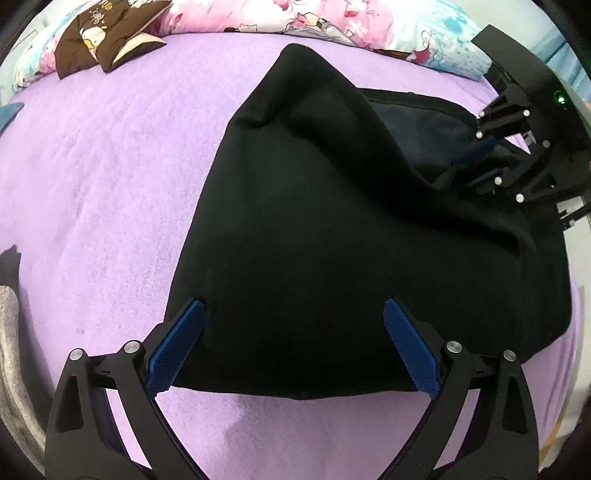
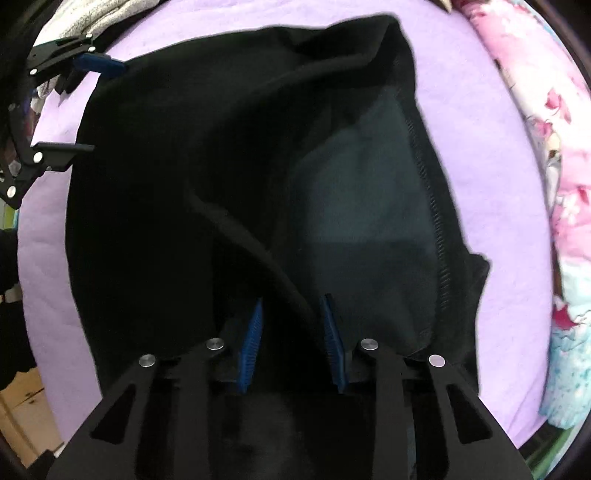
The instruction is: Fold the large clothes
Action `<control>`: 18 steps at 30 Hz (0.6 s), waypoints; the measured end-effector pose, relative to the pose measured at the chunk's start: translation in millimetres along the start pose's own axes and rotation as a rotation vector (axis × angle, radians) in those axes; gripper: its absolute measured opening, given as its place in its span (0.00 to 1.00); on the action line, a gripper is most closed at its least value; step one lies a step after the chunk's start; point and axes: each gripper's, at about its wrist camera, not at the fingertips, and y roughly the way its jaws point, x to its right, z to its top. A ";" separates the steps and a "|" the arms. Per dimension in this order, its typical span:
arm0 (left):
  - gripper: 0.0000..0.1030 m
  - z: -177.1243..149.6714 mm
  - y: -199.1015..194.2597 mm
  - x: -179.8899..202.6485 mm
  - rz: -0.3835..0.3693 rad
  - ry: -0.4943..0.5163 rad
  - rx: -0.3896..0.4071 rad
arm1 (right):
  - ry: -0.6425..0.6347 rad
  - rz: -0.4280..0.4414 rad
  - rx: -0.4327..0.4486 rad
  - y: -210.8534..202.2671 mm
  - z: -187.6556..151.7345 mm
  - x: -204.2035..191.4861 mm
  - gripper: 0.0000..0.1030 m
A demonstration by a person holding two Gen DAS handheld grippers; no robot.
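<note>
A large black garment lies partly folded on the purple bedspread; its dark grey inner lining shows where a layer is turned back. My left gripper is open, its blue pads spread over the garment's near edge, holding nothing. My right gripper has its jaws part closed around a raised fold of the black fabric. The right gripper also shows in the left wrist view at the garment's right side. The left gripper shows in the right wrist view at the far left edge.
A brown printed cushion and a pink floral quilt lie at the head of the bed. The quilt also runs along the right in the right wrist view. Grey-white fabric is piled beyond the bed's edge.
</note>
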 end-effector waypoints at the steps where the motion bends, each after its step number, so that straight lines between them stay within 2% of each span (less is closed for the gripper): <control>1: 0.91 0.1 1.4 -0.1 -0.003 -0.002 -0.004 | -0.005 -0.004 -0.003 0.4 0.1 -2.3 0.16; 3: 0.91 1.2 3.2 -0.2 -0.005 0.000 -0.005 | -0.013 -0.016 -0.017 2.4 -0.5 -5.9 0.06; 8: 0.91 3.8 5.6 -2.3 -0.016 -0.007 -0.009 | -0.003 -0.020 -0.002 -12.6 -4.7 -3.0 0.05; 11: 0.91 4.1 6.2 -3.5 -0.020 0.003 -0.015 | 0.056 -0.030 0.040 -36.6 -8.6 15.8 0.05; 15: 0.91 3.0 4.4 -4.7 -0.028 -0.001 -0.018 | 0.209 -0.093 0.074 -60.3 -18.5 56.4 0.05; 17: 0.91 3.2 4.7 -6.3 -0.028 -0.005 -0.017 | 0.322 -0.091 0.089 -59.3 -19.2 81.8 0.05; 18: 0.91 3.3 5.0 -7.9 -0.026 -0.005 -0.018 | 0.405 -0.112 0.055 -46.6 -22.0 94.3 0.06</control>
